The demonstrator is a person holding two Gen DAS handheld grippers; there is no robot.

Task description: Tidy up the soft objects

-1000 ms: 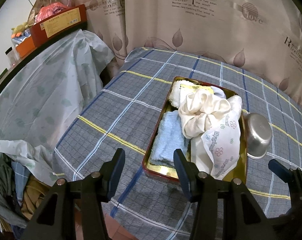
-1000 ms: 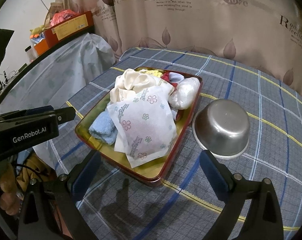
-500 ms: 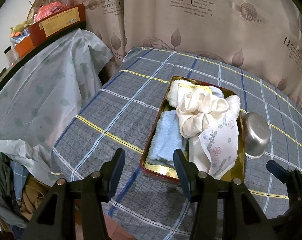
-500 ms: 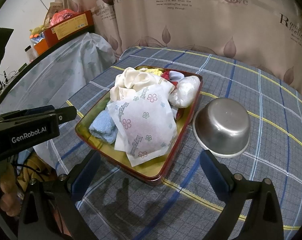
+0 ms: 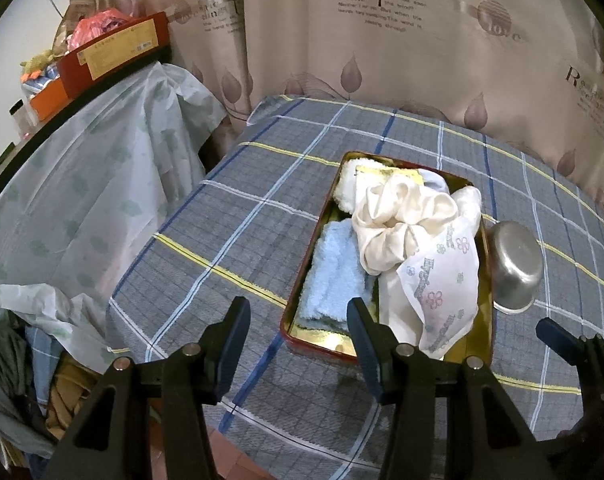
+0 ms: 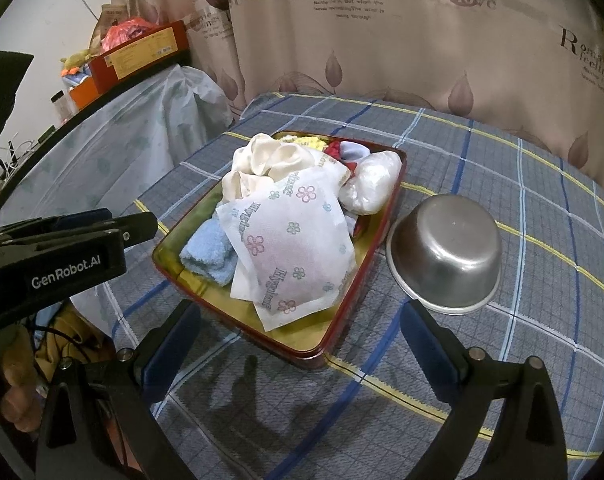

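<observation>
1. Behind the table hangs a beige curtain (image 5: 381,52) printed with leaves and lettering, filling the top of both views.
2. Table surface: a grey checked cloth (image 5: 230,232) with blue, white and yellow lines.
3. A red-rimmed tray (image 6: 170,268) with a gold inside sits at the centre of both views.
4. Tray contents, left wrist view: a folded blue towel (image 5: 333,276) at the near left, a crumpled cream cloth (image 5: 401,224) in the middle, a white flowered wrapper (image 5: 441,280) at the right.
5. Further contents, right wrist view: a clear plastic bag (image 6: 371,184) against the far right wall of the tray.
6. An upturned steel bowl (image 6: 445,248) stands on the cloth just right of the tray.
7. Left gripper (image 5: 298,330): jaws apart, nothing between them, at the lower centre over the tray's near left corner.
8. Right gripper (image 6: 298,338): jaws wide apart, empty, at the bottom of the frame, short of the tray's near corner.
9. Upper left of both frames: a red box (image 5: 114,52) on a shelf draped with a pale plastic sheet (image 5: 82,184).
</observation>
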